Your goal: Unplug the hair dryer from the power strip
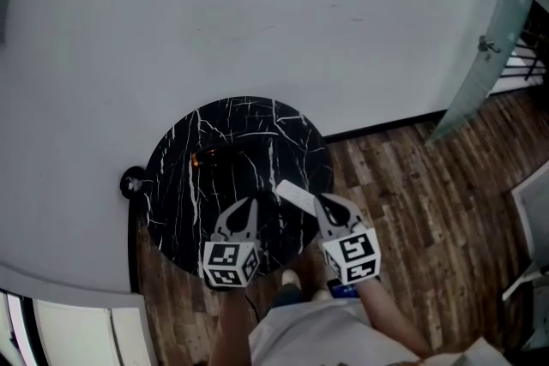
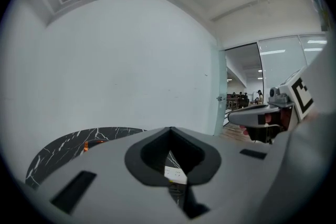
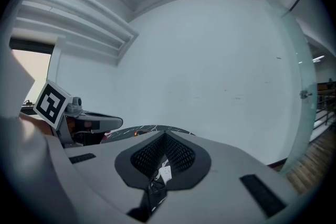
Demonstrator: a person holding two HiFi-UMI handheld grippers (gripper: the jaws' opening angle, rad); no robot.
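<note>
A round black marble table (image 1: 176, 184) stands against the white wall. A white power strip (image 1: 294, 196) lies near its front right, and shows again as a white patch (image 2: 176, 173) through the gap under my left jaws. A small orange light (image 1: 197, 157) glows on a dark shape at the table's back left. I cannot make out the hair dryer against the black top. My left gripper (image 1: 253, 203) and right gripper (image 1: 319, 200) hover side by side over the table's near edge. Both are shut with nothing between the jaws. The strip lies between them.
Wooden floor (image 1: 429, 219) spreads to the right of the table. A glass door (image 1: 485, 56) stands at the far right. A small black round fitting (image 1: 132, 182) sits at the wall left of the table. The person's shoes (image 1: 292, 279) are just below the table edge.
</note>
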